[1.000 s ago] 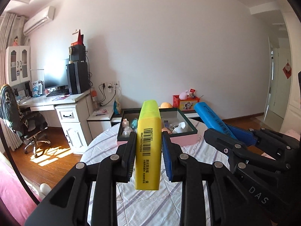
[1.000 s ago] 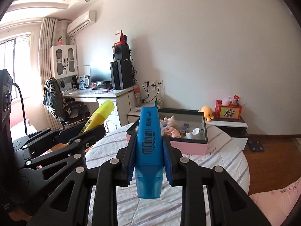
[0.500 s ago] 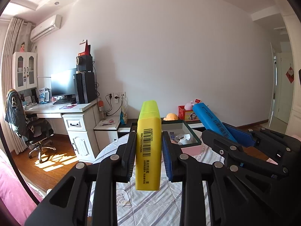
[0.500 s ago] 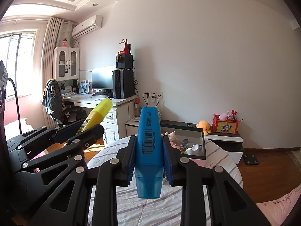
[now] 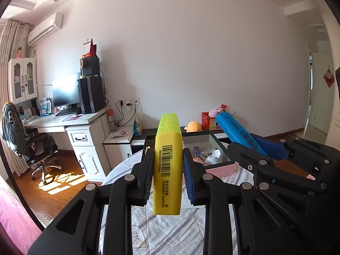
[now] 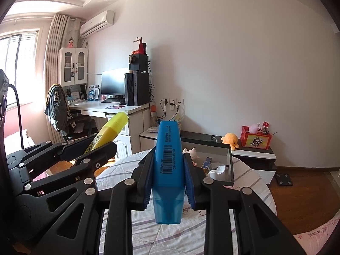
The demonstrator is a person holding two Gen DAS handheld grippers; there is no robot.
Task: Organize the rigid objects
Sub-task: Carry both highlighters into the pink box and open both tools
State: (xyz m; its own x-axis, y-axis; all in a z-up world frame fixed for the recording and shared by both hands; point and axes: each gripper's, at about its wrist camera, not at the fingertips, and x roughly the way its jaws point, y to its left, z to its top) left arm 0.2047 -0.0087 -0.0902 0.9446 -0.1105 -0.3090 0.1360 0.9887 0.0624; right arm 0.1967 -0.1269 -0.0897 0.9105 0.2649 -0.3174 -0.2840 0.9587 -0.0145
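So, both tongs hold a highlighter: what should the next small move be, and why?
Probably carry the yellow plastic highlighter and blue plastic highlighter forward over the dark-rimmed open box; both are clamped above the striped tablecloth, short of it.

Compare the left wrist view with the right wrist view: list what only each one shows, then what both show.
Only the left wrist view: a white door with a red hanging ornament at the right edge.

Only the right wrist view: a bright window beside the curtain, and a black floor scale.

Both: the left gripper shut on the yellow highlighter, the right gripper shut on the blue highlighter, the dark-rimmed box on the striped tablecloth, and the orange plush toy.
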